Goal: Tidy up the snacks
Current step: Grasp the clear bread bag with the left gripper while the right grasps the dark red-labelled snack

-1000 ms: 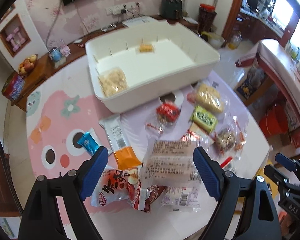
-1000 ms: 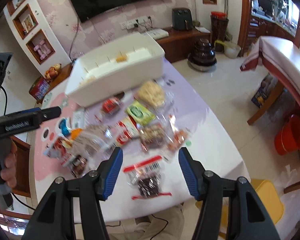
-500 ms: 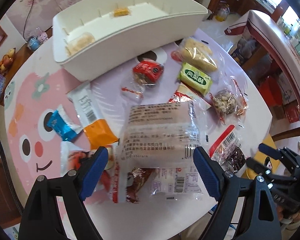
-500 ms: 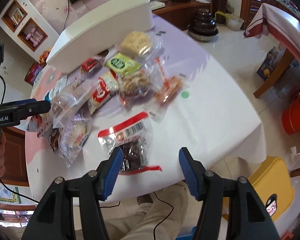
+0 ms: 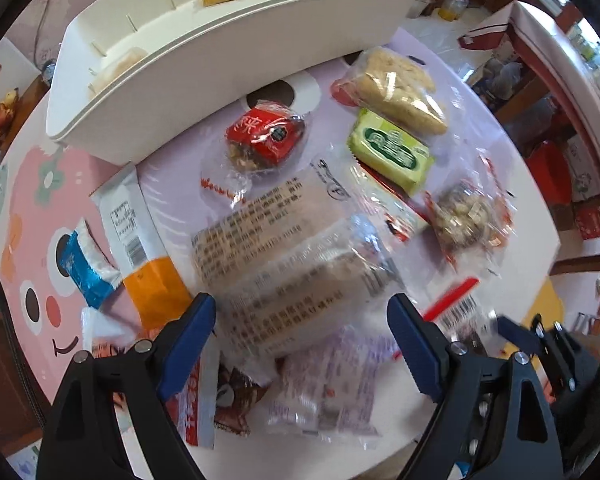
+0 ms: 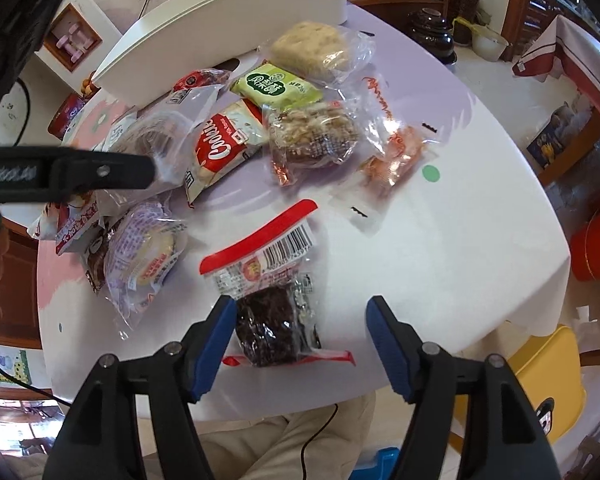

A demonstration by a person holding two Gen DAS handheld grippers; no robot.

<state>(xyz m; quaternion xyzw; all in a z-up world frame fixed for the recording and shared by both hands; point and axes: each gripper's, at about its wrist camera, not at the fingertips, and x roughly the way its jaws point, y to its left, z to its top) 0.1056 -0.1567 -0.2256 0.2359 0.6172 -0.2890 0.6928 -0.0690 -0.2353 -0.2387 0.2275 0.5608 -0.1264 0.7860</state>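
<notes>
Hovering over the near edge of the counter (image 6: 440, 264), the right hand-held gripper (image 6: 302, 346) is seen with its jaws spread and lately widened further; a dark snack packet with a red strip (image 6: 274, 312) lies between them, nearer the left pad, and whether that pad touches it cannot be told. The left hand-held gripper (image 5: 302, 336) is likewise spread, above a large clear printed packet (image 5: 284, 256) that is not pinched. Around that packet a heap of snacks is spread, an orange-and-white sachet (image 5: 140, 248) and a blue wrapper (image 5: 86, 268) to its left. Farther off, a red packet (image 5: 266, 138), a green packet (image 5: 392, 150) and a pale cake packet (image 5: 396, 88) are laid. Farthest, a white bin (image 5: 204, 80) is stood, with two snacks inside.
</notes>
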